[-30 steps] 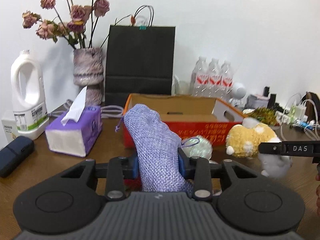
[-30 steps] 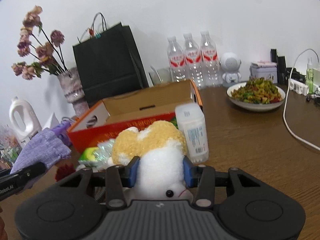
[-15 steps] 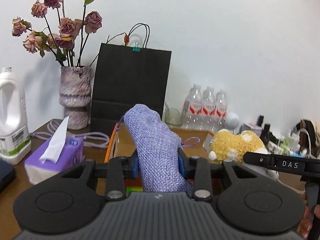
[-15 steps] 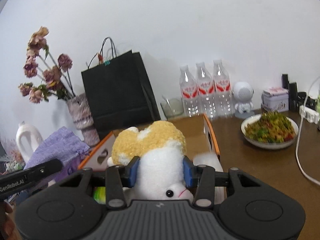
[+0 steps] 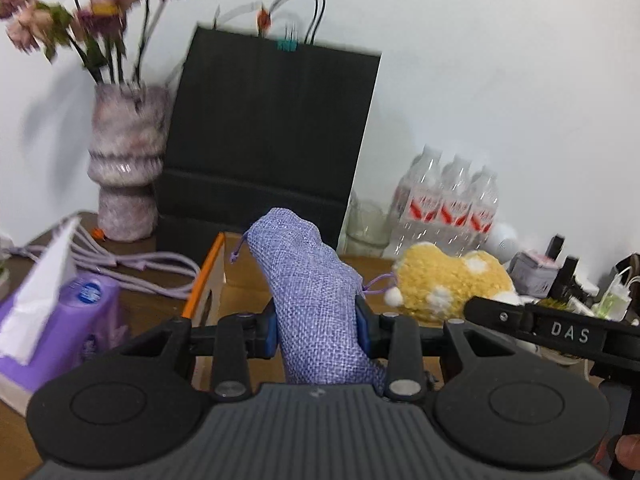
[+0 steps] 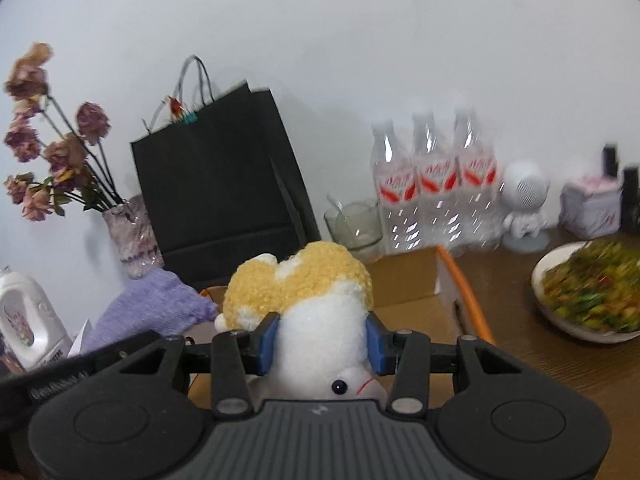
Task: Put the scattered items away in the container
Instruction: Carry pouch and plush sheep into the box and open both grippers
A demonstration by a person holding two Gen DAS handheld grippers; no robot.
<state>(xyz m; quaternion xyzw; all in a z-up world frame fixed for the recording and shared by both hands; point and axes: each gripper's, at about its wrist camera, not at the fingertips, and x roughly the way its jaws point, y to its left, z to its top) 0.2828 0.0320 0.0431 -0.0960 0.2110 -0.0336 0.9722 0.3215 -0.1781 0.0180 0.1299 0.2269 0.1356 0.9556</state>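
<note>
My left gripper [image 5: 316, 330] is shut on a purple woven drawstring pouch [image 5: 312, 300] and holds it above the open cardboard box [image 5: 236, 280] with orange edges. My right gripper [image 6: 320, 338] is shut on a yellow and white plush toy [image 6: 316, 308] and holds it over the same box [image 6: 420, 276]. The plush toy [image 5: 448, 284] and the right gripper's black finger also show in the left wrist view, to the right of the pouch. The pouch [image 6: 152, 308] shows at the left of the right wrist view. The box's floor is mostly hidden.
A black paper bag [image 5: 264, 140] stands behind the box. A vase of dried roses [image 5: 124, 160], a purple tissue box [image 5: 60, 320] and a purple cable lie left. Three water bottles [image 6: 432, 188], a glass, a white figurine [image 6: 524, 200] and a plate of food [image 6: 588, 288] are at the right.
Both grippers have lifted their loads from table height and moved forward over the box, which now lies closer and lower in both views. Both grips have stayed shut.
</note>
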